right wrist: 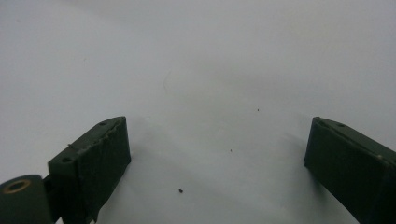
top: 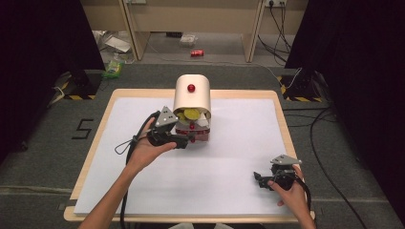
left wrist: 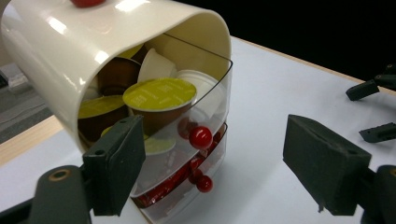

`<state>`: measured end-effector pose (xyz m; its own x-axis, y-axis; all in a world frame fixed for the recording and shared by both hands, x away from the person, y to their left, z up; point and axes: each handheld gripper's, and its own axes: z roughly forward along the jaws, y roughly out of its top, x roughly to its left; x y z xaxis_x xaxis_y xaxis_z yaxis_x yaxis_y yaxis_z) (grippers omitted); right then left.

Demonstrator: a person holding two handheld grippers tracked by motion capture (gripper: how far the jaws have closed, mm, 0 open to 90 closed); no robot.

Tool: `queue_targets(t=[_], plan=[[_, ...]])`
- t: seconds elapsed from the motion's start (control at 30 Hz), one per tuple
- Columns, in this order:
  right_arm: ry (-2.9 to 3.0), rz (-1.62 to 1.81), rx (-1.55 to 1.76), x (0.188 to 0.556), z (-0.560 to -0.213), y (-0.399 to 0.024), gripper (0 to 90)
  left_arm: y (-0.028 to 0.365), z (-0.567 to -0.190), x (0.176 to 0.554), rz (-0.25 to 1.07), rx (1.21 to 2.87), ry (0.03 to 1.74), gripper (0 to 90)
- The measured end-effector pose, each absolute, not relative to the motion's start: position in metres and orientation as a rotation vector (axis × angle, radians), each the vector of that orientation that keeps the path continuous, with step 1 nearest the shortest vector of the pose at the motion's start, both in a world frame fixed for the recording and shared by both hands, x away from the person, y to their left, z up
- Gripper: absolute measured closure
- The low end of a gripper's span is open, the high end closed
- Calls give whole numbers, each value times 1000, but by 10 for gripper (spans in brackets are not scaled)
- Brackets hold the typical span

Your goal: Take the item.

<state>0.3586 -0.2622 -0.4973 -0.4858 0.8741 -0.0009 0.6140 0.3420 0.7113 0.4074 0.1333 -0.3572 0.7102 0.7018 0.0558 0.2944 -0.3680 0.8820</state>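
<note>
Reaching the wide-open left gripper (left wrist: 212, 163) toward the drawer's red knob (left wrist: 201, 136), needing a gentle pinch next; right gripper (top: 267, 181) resting wide open.

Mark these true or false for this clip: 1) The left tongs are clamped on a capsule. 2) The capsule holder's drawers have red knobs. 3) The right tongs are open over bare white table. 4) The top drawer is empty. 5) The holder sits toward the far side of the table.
1) False. The left tongs are open near the holder, gripping nothing.
2) True. A red knob is on the upper drawer and another on the lower.
3) True. The right tongs stand wide apart over the white table.
4) False. It holds capsules, including a yellow-lidded one.
5) True.
</note>
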Motion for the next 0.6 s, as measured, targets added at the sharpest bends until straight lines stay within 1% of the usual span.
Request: queue_targets(t=[0.4, 0.6], plan=[[2229, 930, 1310, 359, -497, -262, 72, 125, -364, 431, 532, 1999, 795, 218], [2229, 930, 1309, 359, -497, -262, 72, 124, -365, 430, 547, 2006, 793, 212]])
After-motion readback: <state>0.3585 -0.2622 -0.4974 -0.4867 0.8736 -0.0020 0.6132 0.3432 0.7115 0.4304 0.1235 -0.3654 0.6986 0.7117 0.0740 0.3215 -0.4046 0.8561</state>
